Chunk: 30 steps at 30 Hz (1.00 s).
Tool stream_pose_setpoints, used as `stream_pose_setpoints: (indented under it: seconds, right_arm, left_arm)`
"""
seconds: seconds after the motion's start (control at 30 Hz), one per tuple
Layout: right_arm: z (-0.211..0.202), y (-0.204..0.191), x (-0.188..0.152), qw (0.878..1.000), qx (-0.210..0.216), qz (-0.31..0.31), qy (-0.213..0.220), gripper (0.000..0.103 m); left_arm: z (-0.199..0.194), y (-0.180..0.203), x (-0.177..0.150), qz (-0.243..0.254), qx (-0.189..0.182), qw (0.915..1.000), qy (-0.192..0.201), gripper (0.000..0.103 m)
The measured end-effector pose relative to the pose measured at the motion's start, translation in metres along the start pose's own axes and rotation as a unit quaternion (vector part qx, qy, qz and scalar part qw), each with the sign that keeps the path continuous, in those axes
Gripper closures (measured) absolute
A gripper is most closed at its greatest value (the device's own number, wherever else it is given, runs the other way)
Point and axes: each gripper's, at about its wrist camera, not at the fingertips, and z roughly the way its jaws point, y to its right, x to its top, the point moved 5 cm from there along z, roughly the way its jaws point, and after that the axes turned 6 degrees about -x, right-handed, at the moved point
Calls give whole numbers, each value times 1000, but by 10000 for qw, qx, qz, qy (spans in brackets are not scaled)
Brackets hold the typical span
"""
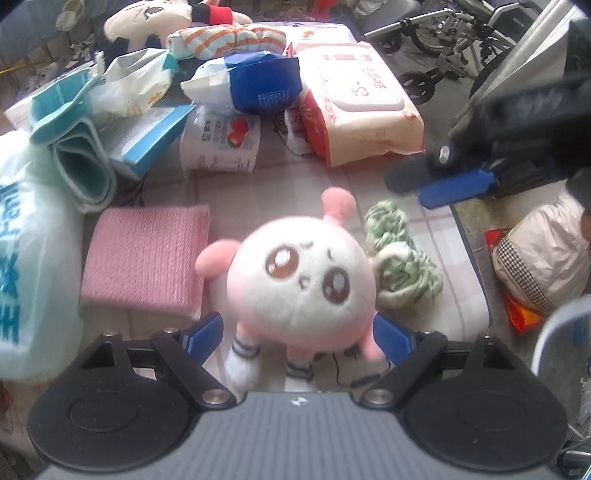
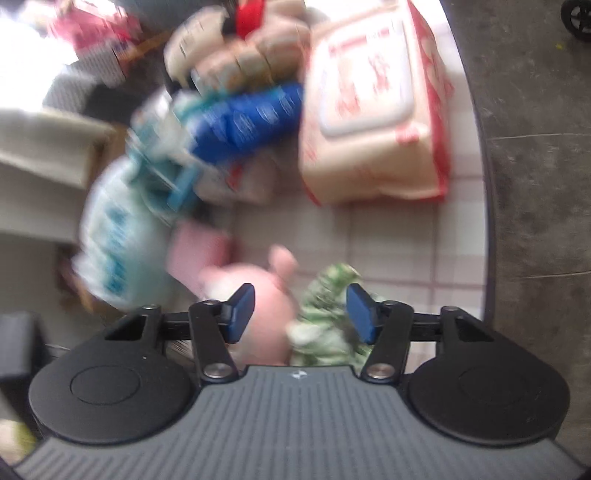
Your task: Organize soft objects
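Note:
A pink and white round plush toy with big brown eyes stands between the blue pads of my left gripper, whose jaws are wide open on either side of its body. A green and white knitted bundle lies just right of the toy, and a folded pink cloth lies to its left. My right gripper is open above the toy and the green bundle, in a blurred view. It also shows in the left wrist view, up at the right.
At the back lie a large wipes pack, a blue and white pack, a small tissue pack, a rolled teal towel, a striped cloth and a cream plush. The table edge runs at the right.

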Motion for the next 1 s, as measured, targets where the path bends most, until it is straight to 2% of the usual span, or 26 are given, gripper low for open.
stream_pose_setpoints:
  seconds: [0.07,0.2,0.3,0.43,0.5,0.63,0.7,0.73,0.8,0.9,1.0]
  right_arm:
    - [16,-3,6,9992,221,176,-299,48]
    - [62,-18,6,9949,506,196,-854,48]
    - [80,-36,11,9944,572,-48,-885,47]
    - [94,-51,27,9925,738,-267,-934,48]
    - [101,-56,31,9920,673,-425,-984,48]
    - [83,-62,35,9935,568,-623,-765,47]
    - [57,-52,36,9964,452,-537,-484,39]
    - [43,-45,34,9979,271,-498,-324,31]
    - [25,-31,28,9988,-93,-452,-155,26]
    - [19,-5,15,9976,-606,-153,-292,23]
    - [32,9,5,9936,-980,-37,-555,23]
  left_arm:
    - [6,1,5,-5,-89,10000,-3,14]
    - [11,-3,8,-322,-265,9991,-28,14]
    - [9,-7,5,-597,-100,9982,-9,12]
    - [4,-16,-2,-1025,-178,9946,-56,12]
    - [2,-18,-3,-1081,-125,9940,-77,12]
    - [-6,-22,1,-1175,24,9931,-57,12]
    - [-9,-24,1,-1298,-5,9915,-26,11]
    - [-9,-24,2,-1332,-28,9911,-21,11]
    - [-6,-24,5,-1332,-18,9911,-57,10]
    - [1,-25,8,-1339,54,9909,-146,10]
    - [5,-27,8,-1404,47,9899,-167,9]
